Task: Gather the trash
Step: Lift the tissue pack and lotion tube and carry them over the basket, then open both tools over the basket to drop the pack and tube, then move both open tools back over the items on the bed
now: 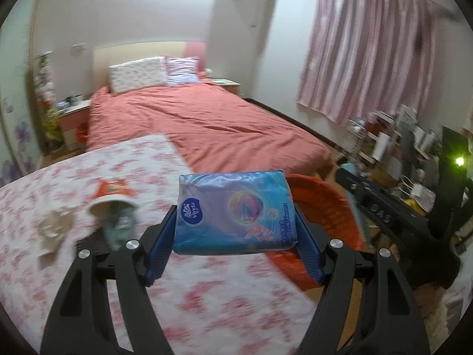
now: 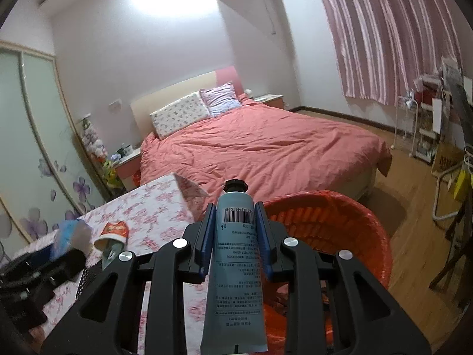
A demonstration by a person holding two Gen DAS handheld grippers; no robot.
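Observation:
My left gripper (image 1: 235, 227) is shut on a blue tissue pack (image 1: 233, 211) and holds it above the table's right edge, beside the orange basket (image 1: 328, 207). My right gripper (image 2: 235, 227) is shut on a blue-grey cream tube (image 2: 235, 254) with a black cap, held over the table edge next to the orange basket (image 2: 334, 222). A tipped paper cup (image 1: 113, 216) and a crumpled paper wad (image 1: 54, 224) lie on the floral tablecloth (image 1: 88, 171). The left gripper with its tissue pack (image 2: 69, 233) shows at left in the right wrist view.
A bed with a red cover (image 1: 201, 121) stands beyond the table. A red and white wrapper (image 1: 111, 188) lies behind the cup. A dark mat (image 1: 91, 242) lies under the cup. Cluttered shelves (image 1: 399, 136) and a black desk (image 1: 384, 195) stand at right.

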